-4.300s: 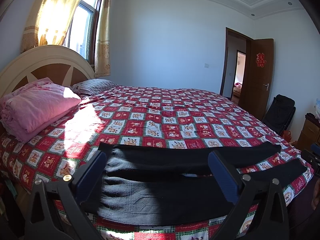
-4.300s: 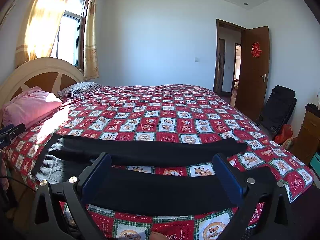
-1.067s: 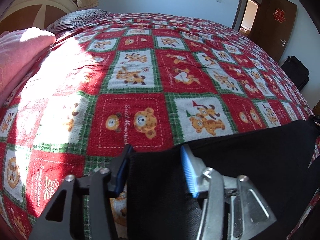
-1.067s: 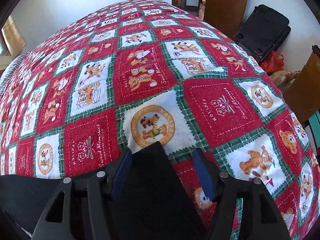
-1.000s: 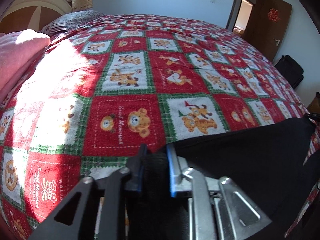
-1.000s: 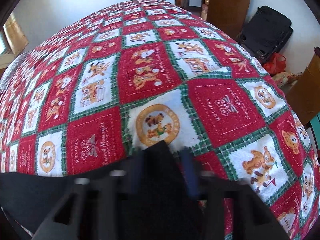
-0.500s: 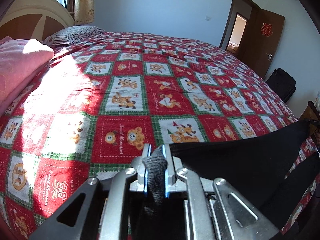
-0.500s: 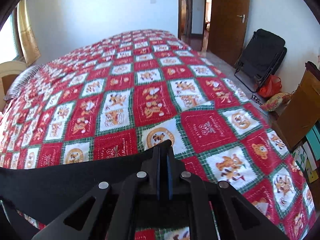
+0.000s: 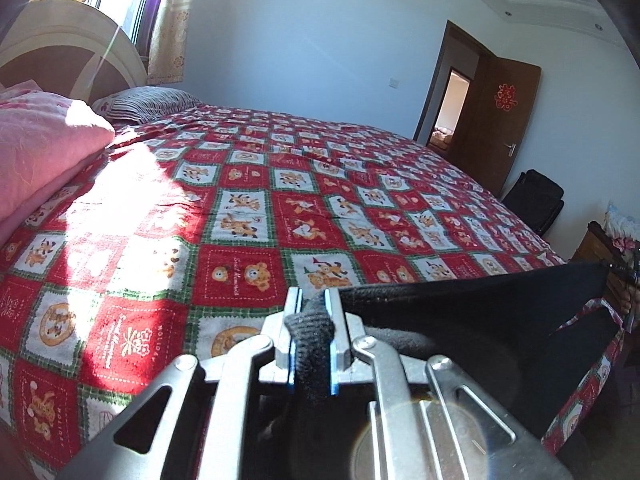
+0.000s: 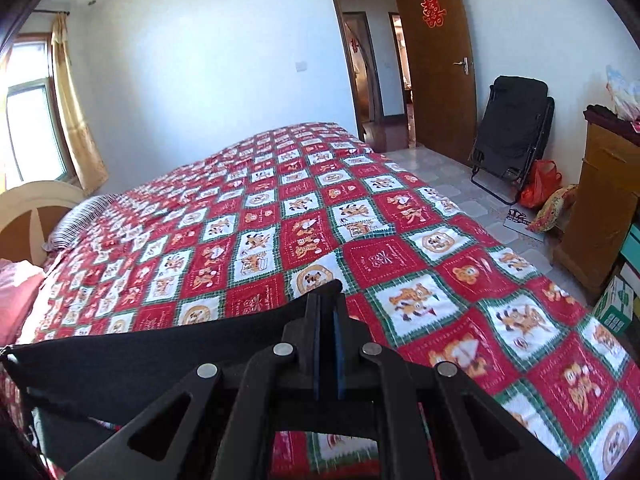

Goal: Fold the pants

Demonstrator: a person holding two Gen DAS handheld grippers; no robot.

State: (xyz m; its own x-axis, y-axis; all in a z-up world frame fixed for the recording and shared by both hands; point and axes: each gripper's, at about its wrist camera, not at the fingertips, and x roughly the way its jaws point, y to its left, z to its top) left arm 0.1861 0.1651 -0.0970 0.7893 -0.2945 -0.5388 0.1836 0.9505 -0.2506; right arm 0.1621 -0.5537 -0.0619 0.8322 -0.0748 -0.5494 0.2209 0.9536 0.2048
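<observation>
The black pants (image 9: 472, 320) hang stretched between my two grippers above the near edge of the bed. My left gripper (image 9: 312, 300) is shut on the bunched waistband end. In the right wrist view my right gripper (image 10: 325, 300) is shut on the far leg end, and the black pants (image 10: 140, 356) run off to the left as a taut band. The lower leg of the pants droops below the held edge.
The bed carries a red, white and green cartoon-patch quilt (image 9: 280, 208) (image 10: 360, 248). A folded pink blanket (image 9: 36, 156) and a striped pillow (image 9: 148, 102) lie by the headboard. A black folding chair (image 10: 512, 128), a wooden cabinet (image 10: 604, 208) and an open door (image 10: 436, 60) stand on the right.
Both grippers closed on the pants' ends about a second ago, then lifted them off the quilt and tilted up. The pants now hang taut between them.
</observation>
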